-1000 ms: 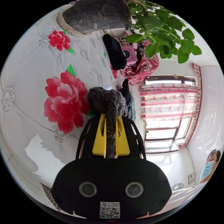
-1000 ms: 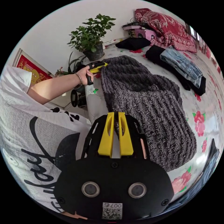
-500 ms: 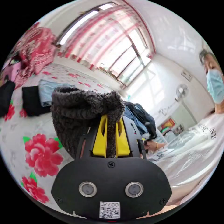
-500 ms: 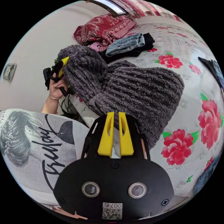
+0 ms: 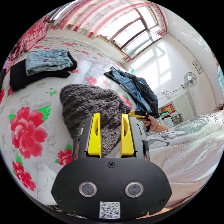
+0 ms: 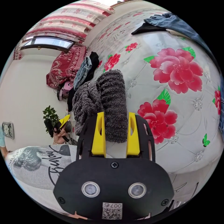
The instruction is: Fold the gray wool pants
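Both gripper views look closely across the flowered bed (image 5: 30, 130) at the gray wool pants (image 6: 112, 102) from opposite ends.

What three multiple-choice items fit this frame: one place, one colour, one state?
1. Where does the folded gray woolly pants bundle lie?
A. on the floral bed cover
B. on a chair
C. on the floor

2. What colour are the big printed flowers?
A. blue
B. red-pink
C. yellow

3. How do the left claw and right claw stand?
A. both clamped on cloth
B. one clamped
C. both open

Key: 1 A, the bundle rests on the cover; 2 B, red-pink petals; 3 C, yellow jaws stand apart in each claw's own view.
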The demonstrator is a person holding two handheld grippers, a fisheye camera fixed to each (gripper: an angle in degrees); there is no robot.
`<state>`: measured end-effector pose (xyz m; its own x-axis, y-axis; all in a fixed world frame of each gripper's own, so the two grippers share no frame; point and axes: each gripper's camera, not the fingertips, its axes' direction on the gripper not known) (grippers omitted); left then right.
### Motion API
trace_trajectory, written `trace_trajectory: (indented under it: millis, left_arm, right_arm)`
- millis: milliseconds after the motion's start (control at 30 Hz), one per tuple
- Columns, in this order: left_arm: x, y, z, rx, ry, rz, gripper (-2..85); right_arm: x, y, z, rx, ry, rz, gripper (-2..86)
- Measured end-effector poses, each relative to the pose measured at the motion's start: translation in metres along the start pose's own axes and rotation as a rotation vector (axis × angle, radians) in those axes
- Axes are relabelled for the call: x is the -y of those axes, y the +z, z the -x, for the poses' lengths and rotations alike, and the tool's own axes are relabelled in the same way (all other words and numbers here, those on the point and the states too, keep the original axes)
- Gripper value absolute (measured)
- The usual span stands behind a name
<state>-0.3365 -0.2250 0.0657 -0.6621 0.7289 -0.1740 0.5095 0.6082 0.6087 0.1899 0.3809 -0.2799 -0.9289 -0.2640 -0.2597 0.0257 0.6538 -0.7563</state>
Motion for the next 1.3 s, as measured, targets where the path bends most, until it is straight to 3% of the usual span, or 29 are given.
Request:
trace_trajectory:
  millis: [133, 367, 500, 833, 900, 1000, 1133, 1300]
  left_arm:
    - [-0.013, -0.019, 0.054, 0.143, -0.194, -0.033, 17.4]
    - [-0.004, 0.093, 0.126, -0.024, -0.389, 0.151, 15.2]
    - [0.018, 0.102, 0.139, -0.064, -0.446, 0.089, 9.3]
    - [0.183, -0.019, 0.13, 0.011, -0.091, -0.29, 8.7]
    - [0.205, -0.041, 0.144, 0.077, -0.088, -0.359, 9.7]
    - [0.219, -0.056, 0.181, 0.231, -0.265, -0.394, 10.2]
    - [0.177, -0.021, 0.204, 0.495, -0.424, -0.344, 8.1]
    - [0.093, 0.088, 0.195, 0.538, -0.447, -0.057, 8.4]
  right_arm:
    - [0.025, 0.01, -0.029, -0.006, 0.042, 0.034, 10.3]
    - [0.071, 0.058, -0.038, -0.011, 0.041, 0.22, 7.5]
    - [0.095, 0.052, -0.018, -0.01, -0.016, 0.246, 5.9]
    - [0.25, -0.018, 0.227, 0.089, -0.552, -0.055, 4.7]
    - [0.279, -0.01, 0.268, 0.092, -0.595, -0.099, 4.9]
    - [0.305, 0.026, 0.311, -0.032, -0.627, -0.173, 5.3]
    - [0.285, 0.106, 0.299, -0.176, -0.626, -0.036, 5.8]
    - [0.173, 0.187, 0.198, -0.387, -0.572, 0.303, 5.7]
